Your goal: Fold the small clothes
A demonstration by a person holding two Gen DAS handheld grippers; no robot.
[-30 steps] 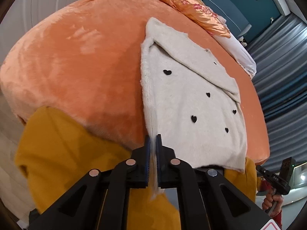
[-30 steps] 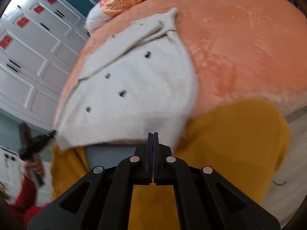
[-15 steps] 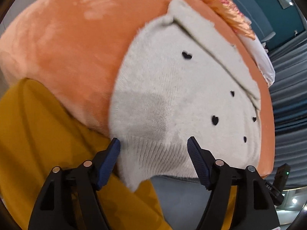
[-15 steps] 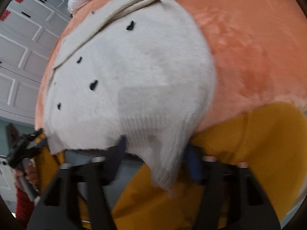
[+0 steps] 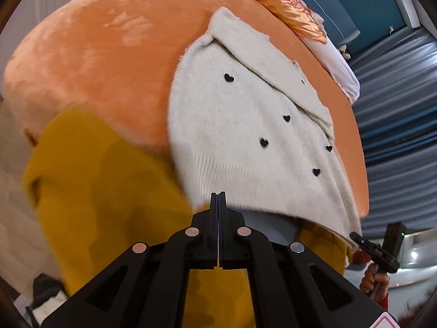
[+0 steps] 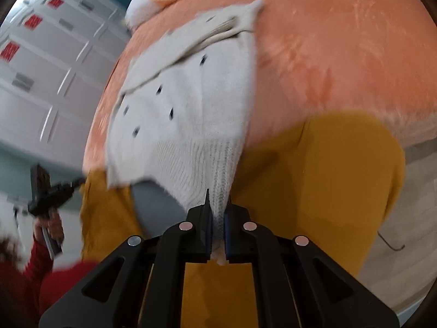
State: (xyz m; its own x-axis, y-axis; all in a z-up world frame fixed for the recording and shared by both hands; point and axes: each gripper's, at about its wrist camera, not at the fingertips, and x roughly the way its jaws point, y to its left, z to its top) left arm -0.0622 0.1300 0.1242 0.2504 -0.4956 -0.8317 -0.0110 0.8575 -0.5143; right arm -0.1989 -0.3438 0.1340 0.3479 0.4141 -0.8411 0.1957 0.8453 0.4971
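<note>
A small cream knit sweater (image 5: 245, 136) with black heart dots lies on the orange plush bed cover (image 5: 95, 54), its hem hanging over the near edge. It also shows in the right wrist view (image 6: 185, 109). My left gripper (image 5: 218, 199) is shut and empty, just below the sweater's hem. My right gripper (image 6: 217, 205) is shut on the sweater's ribbed hem corner, which bunches between the fingers. The right gripper also shows in the left wrist view (image 5: 377, 248) at the hem's far corner.
A mustard yellow sheet (image 5: 109, 191) hangs below the orange cover. An orange satin pillow (image 5: 286, 2) and a white pillow (image 5: 338, 65) lie at the bed's head. White cabinets (image 6: 41, 68) stand to the left in the right wrist view. Grey curtains (image 5: 396, 136) hang at right.
My left gripper let go of the hem, opened, then shut empty. My right gripper, shut empty before, opened and closed on the hem's right corner.
</note>
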